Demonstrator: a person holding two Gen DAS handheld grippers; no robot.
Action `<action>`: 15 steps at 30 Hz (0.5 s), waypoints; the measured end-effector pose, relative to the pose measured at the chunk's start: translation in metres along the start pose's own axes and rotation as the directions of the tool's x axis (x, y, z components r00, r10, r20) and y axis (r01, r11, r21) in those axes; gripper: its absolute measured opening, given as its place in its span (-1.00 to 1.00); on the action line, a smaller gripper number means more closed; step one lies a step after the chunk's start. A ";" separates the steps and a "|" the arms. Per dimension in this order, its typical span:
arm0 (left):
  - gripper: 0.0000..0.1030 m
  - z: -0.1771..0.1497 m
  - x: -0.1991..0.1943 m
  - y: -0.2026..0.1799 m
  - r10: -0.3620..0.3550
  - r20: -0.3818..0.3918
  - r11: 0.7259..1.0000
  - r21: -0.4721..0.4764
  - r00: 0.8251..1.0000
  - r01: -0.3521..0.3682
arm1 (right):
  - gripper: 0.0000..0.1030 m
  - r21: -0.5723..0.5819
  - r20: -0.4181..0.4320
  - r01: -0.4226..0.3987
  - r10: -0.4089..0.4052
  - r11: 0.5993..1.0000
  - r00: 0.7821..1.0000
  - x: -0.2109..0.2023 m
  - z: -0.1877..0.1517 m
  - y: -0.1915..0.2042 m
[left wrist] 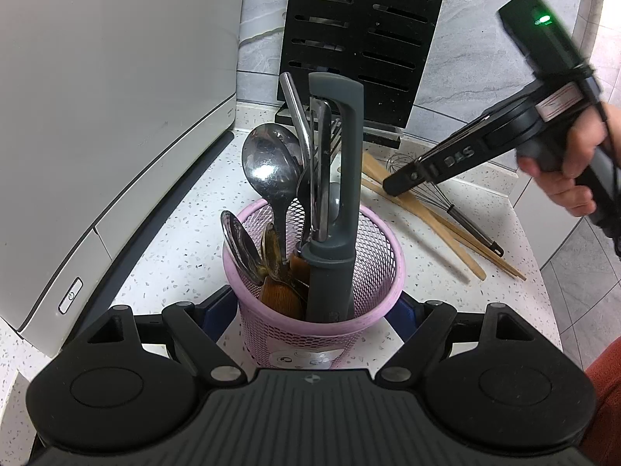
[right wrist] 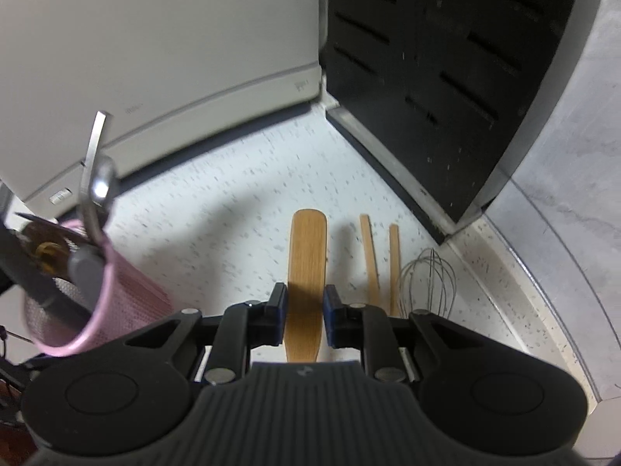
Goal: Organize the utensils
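Observation:
A pink mesh cup (left wrist: 318,322) stands between the fingers of my left gripper (left wrist: 318,310), which closes on its sides. It holds spoons (left wrist: 271,167), a grey peeler (left wrist: 333,202) and other utensils. On the counter lie a wooden spatula (right wrist: 306,264), two chopsticks (right wrist: 382,264) and a wire whisk (right wrist: 427,283). My right gripper (right wrist: 304,314) hovers over the spatula with its jaws open on either side of the blade. It also shows in the left wrist view (left wrist: 396,186). The cup shows at the left of the right wrist view (right wrist: 97,303).
A white appliance (left wrist: 97,116) stands at the left. A black slotted knife block (left wrist: 361,39) stands at the back against the grey marble wall. The speckled counter's edge (left wrist: 543,272) curves at the right.

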State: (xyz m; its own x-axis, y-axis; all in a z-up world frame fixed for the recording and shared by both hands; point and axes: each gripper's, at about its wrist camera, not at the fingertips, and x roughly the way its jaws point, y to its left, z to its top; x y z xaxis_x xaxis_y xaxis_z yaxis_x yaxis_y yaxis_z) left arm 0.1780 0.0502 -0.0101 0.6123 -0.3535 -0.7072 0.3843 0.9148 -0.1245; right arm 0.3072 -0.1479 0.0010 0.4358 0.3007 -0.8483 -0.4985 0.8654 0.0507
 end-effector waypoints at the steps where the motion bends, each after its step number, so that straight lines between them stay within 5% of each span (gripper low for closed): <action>1: 0.82 0.000 0.000 0.000 0.000 0.000 1.000 0.000 1.000 0.000 | -0.67 -0.002 0.014 -0.009 0.009 1.000 1.000 -0.006 0.000 0.002; 8: 0.82 0.000 0.000 0.000 0.000 0.000 1.000 0.000 1.000 0.000 | -0.67 -0.003 0.178 -0.063 0.063 0.998 0.982 -0.051 -0.001 0.016; 15: 0.82 0.000 0.000 0.000 0.000 0.001 1.000 -0.001 1.000 0.000 | -0.67 0.020 0.449 -0.146 0.122 0.989 0.885 -0.098 -0.010 0.035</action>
State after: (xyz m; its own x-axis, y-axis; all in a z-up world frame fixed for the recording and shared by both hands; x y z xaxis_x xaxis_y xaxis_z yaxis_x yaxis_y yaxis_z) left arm 0.1779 0.0504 -0.0103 0.6130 -0.3537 -0.7064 0.3835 0.9150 -0.1253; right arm 0.2396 -0.1511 0.0802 0.6614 0.5518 -0.5080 -0.5420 0.8198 0.1848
